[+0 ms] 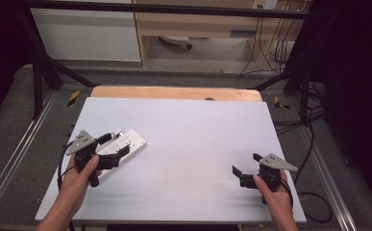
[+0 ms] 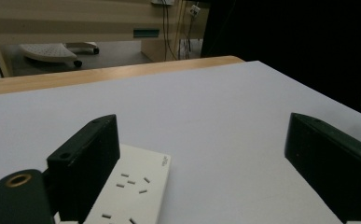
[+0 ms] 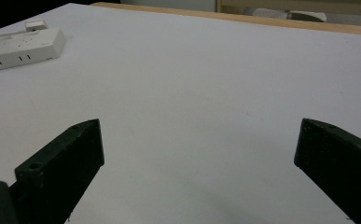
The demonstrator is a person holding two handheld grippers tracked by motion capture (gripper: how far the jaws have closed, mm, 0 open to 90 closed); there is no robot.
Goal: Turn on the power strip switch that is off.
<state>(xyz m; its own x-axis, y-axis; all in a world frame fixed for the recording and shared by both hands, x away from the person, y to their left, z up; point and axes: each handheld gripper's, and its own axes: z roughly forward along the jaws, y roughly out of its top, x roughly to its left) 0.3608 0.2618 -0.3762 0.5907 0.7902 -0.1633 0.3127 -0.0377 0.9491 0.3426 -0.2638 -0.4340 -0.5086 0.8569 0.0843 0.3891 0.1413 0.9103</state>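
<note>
A white power strip [image 1: 128,143] lies flat on the left part of the white board [image 1: 193,130]. My left gripper [image 1: 115,145] hovers over its near end, open, with nothing clamped. In the left gripper view the power strip [image 2: 136,186] sits low beside the left jaw, and the left gripper [image 2: 211,154] has its jaws wide apart. My right gripper [image 1: 247,163] is at the board's right front, open and empty, pointing left. From the right gripper view the power strip [image 3: 19,49] lies far off at the upper left, and the right gripper [image 3: 199,158] spans bare board.
A small white block [image 3: 36,24] lies just past the strip's far end. A wooden table edge [image 1: 174,92] shows behind the board. Black frame legs [image 1: 39,82] and cables [image 1: 313,144] stand around the table, with cabinets [image 1: 198,24] beyond.
</note>
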